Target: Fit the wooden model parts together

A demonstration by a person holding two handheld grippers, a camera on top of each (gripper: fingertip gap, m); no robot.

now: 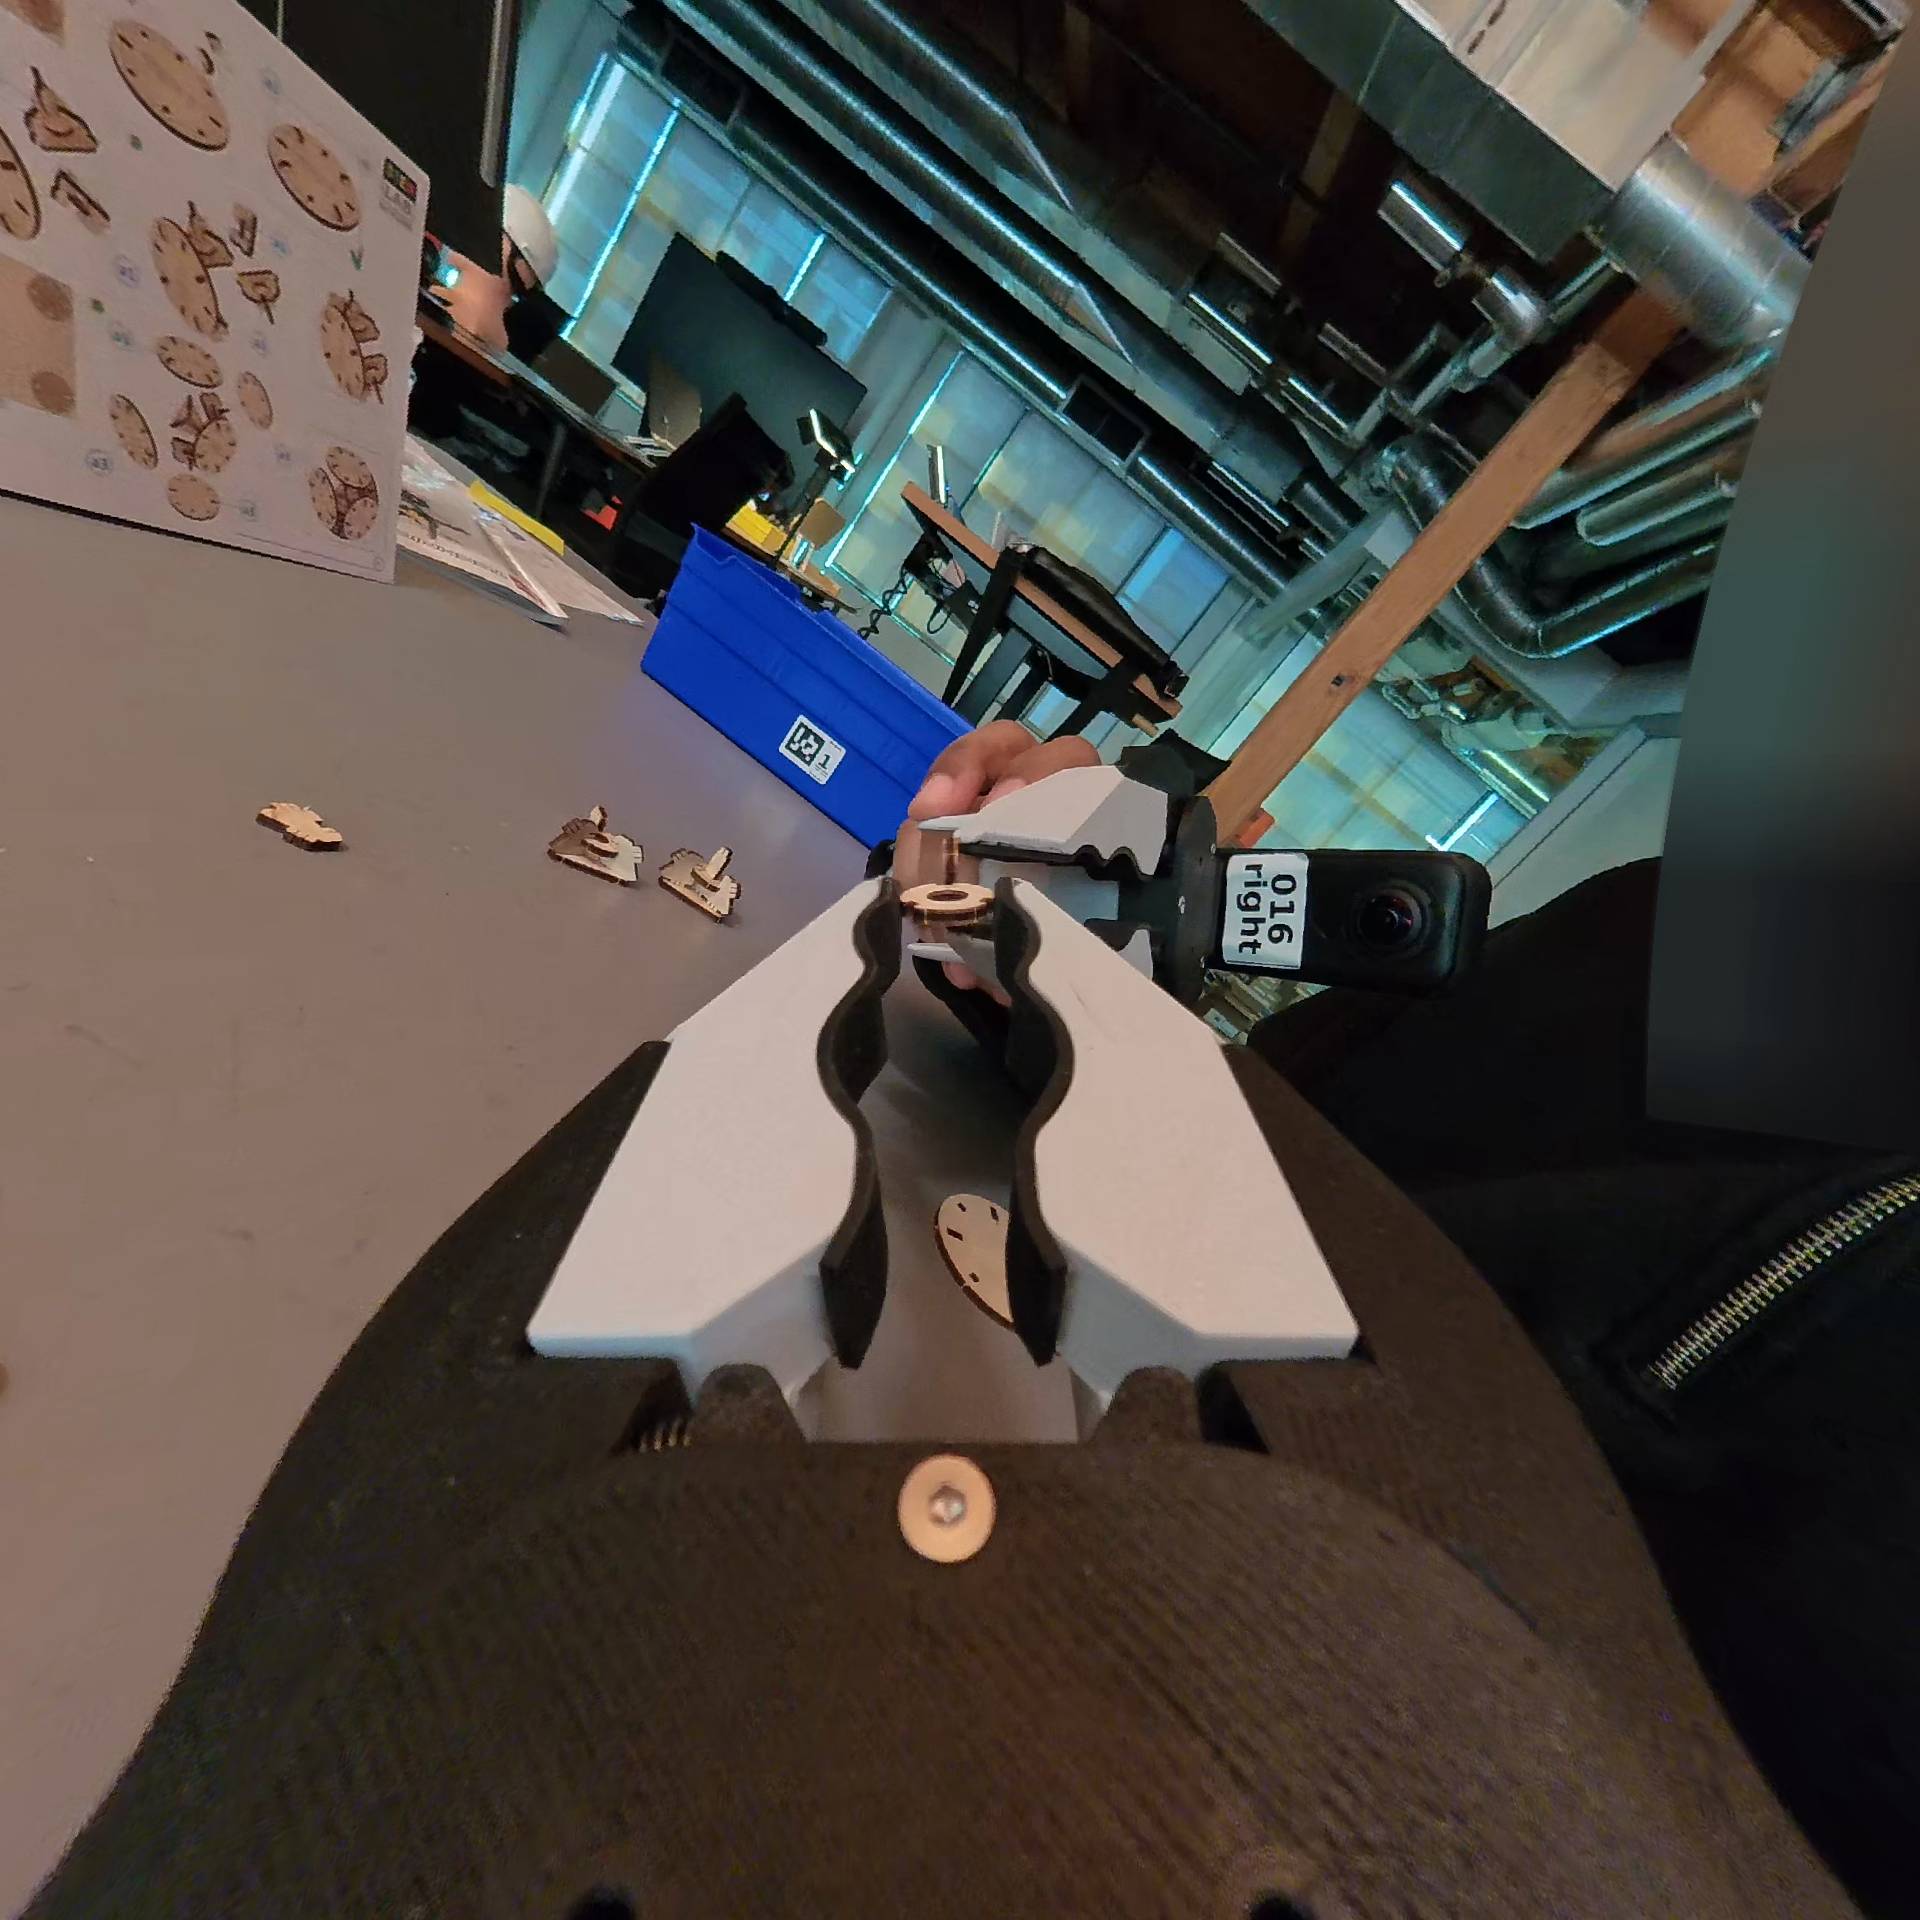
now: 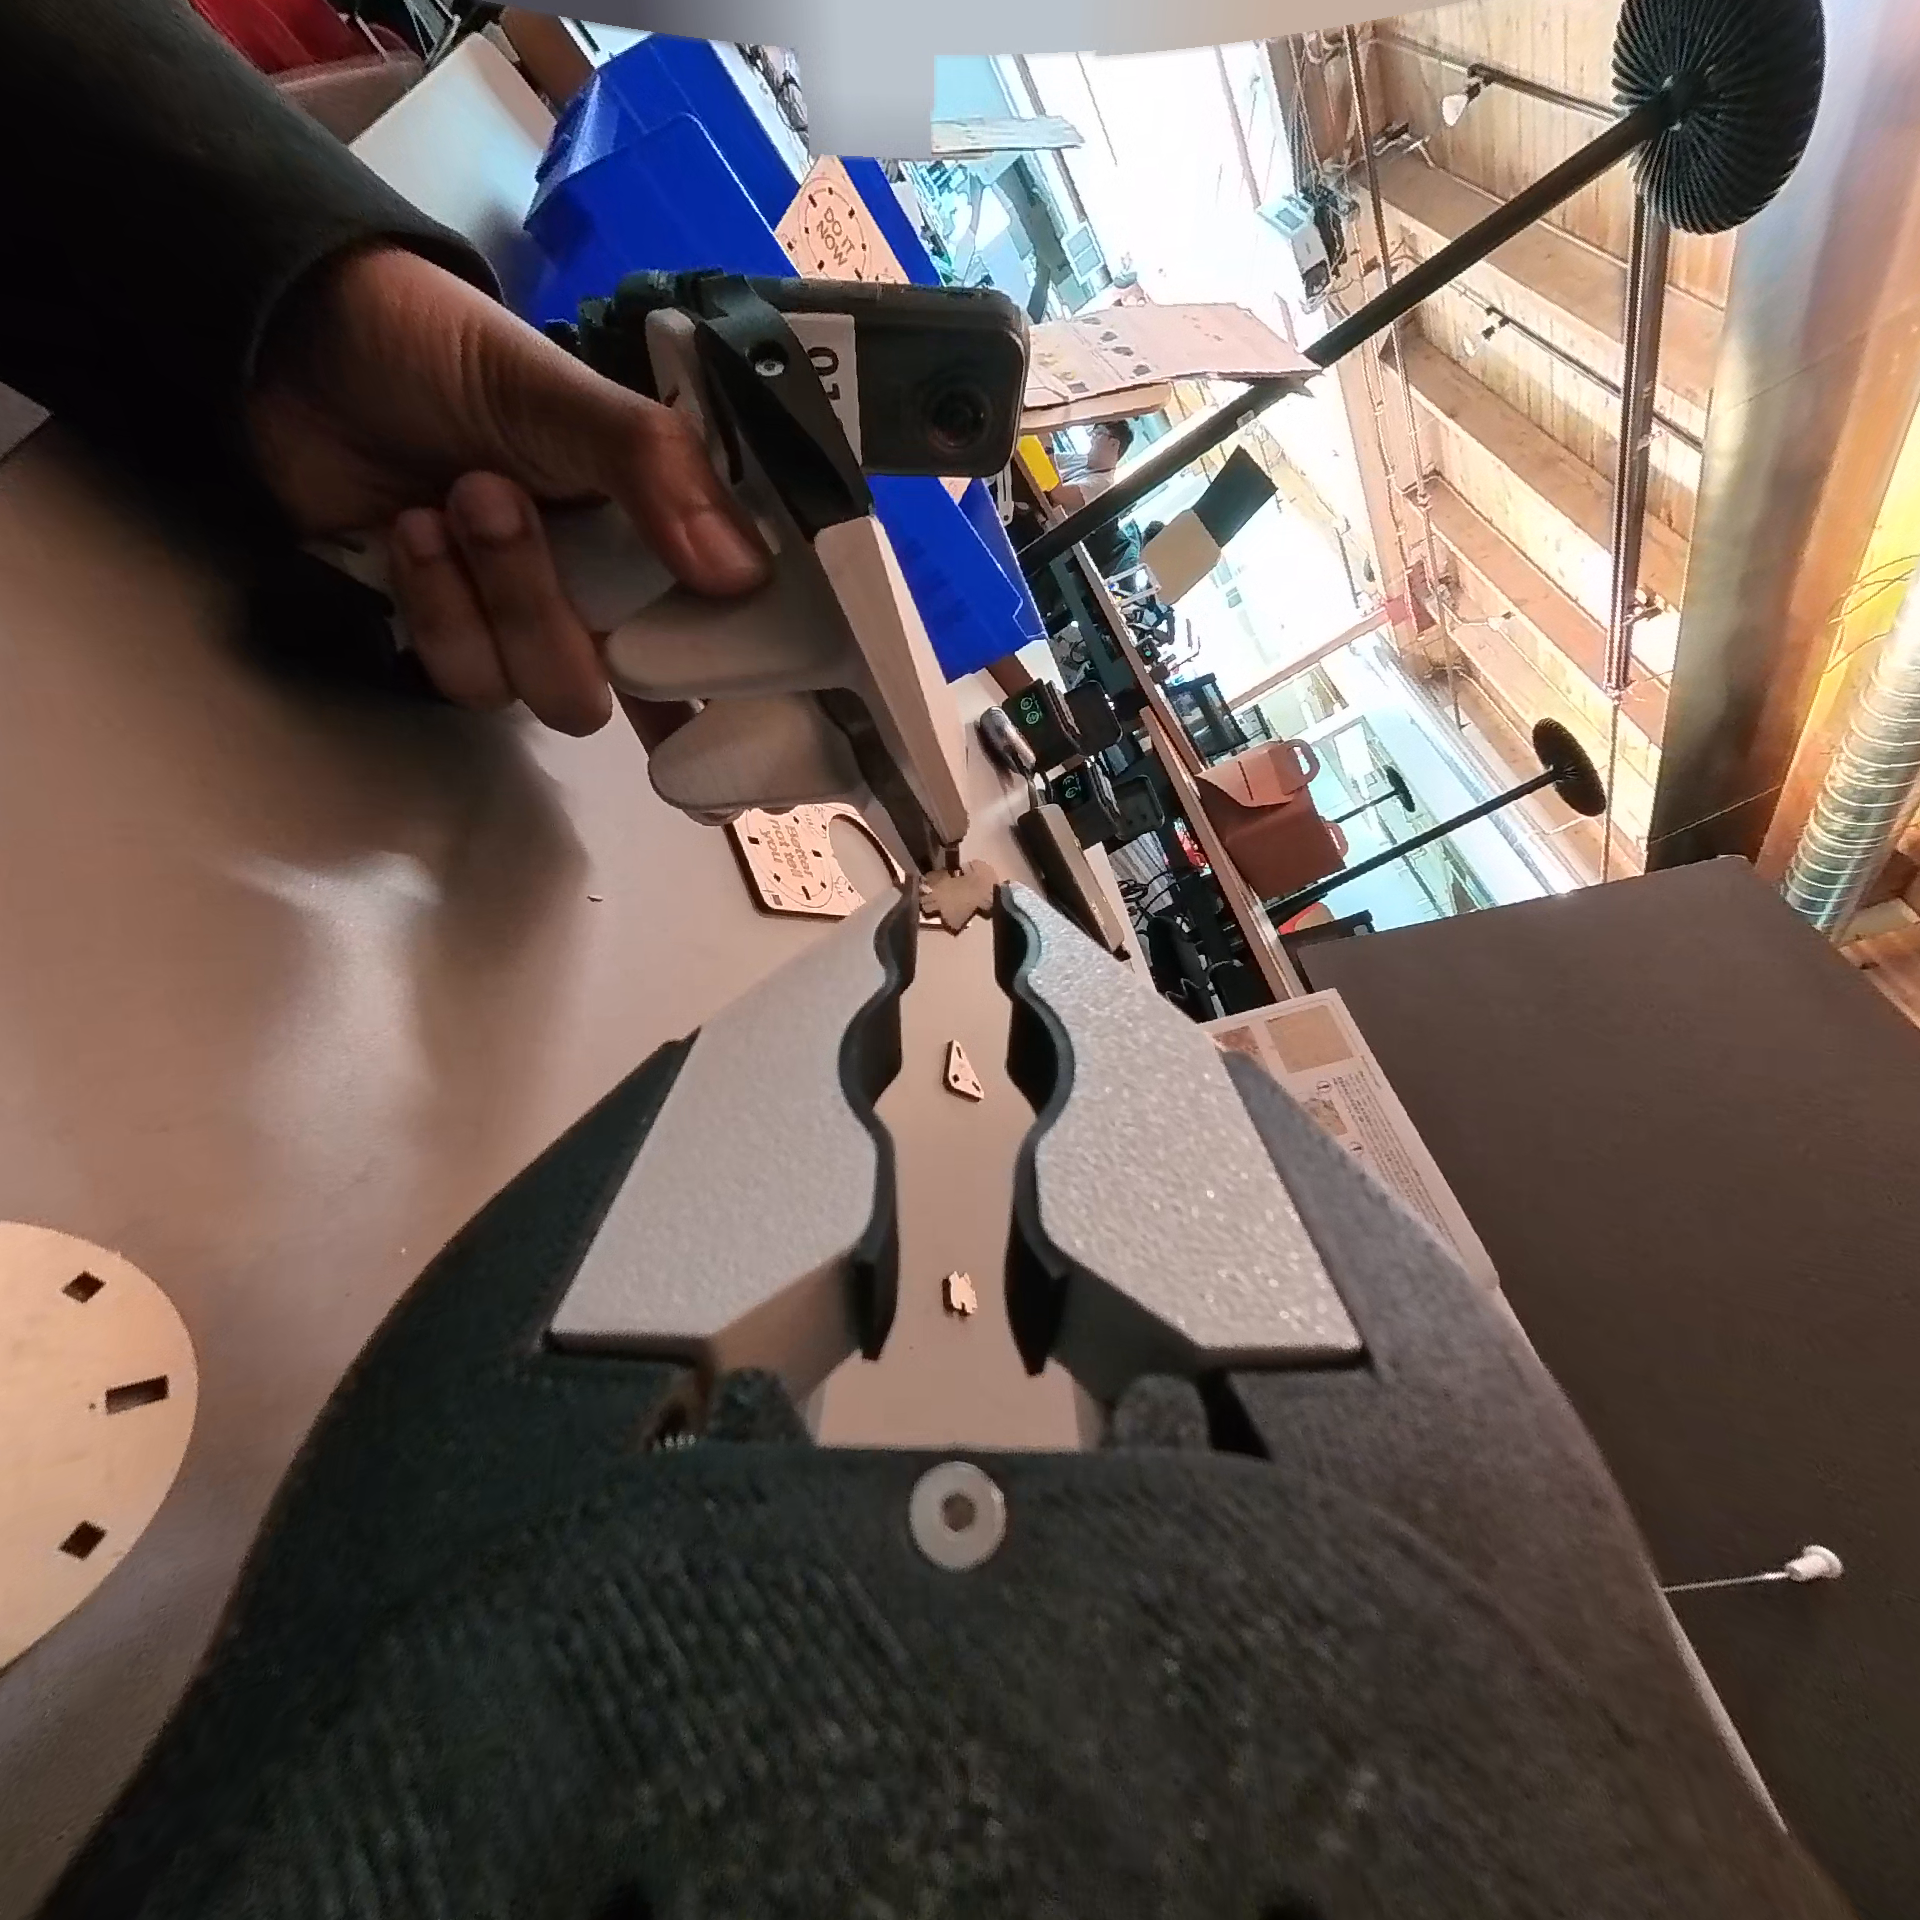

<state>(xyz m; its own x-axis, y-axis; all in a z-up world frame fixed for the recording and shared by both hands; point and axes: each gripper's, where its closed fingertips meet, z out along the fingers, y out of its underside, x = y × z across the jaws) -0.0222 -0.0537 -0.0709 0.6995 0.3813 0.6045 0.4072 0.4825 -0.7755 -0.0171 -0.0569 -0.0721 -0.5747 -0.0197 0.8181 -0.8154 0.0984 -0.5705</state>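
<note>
Wooden ring [image 1: 943, 902] sat clamped flat between the left gripper's [image 1: 945, 914] tips, above the bench's [image 1: 312, 1039] right edge. Right gripper [image 2: 956, 902] gripped a notched wooden piece [image 2: 951, 900] meeting it, near the blue bin [image 1: 769, 686].

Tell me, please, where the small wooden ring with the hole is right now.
In the left wrist view, the wooden ring sits between the left gripper fingertips, just before the right gripper and the blue bin.

Wooden parts laid out on a table [image 1: 312, 1039]

A bin [image 1: 790, 675] is set far right; three small assemblies [image 1: 594, 847] are placed left of the gripped ring [image 1: 943, 900].
</note>
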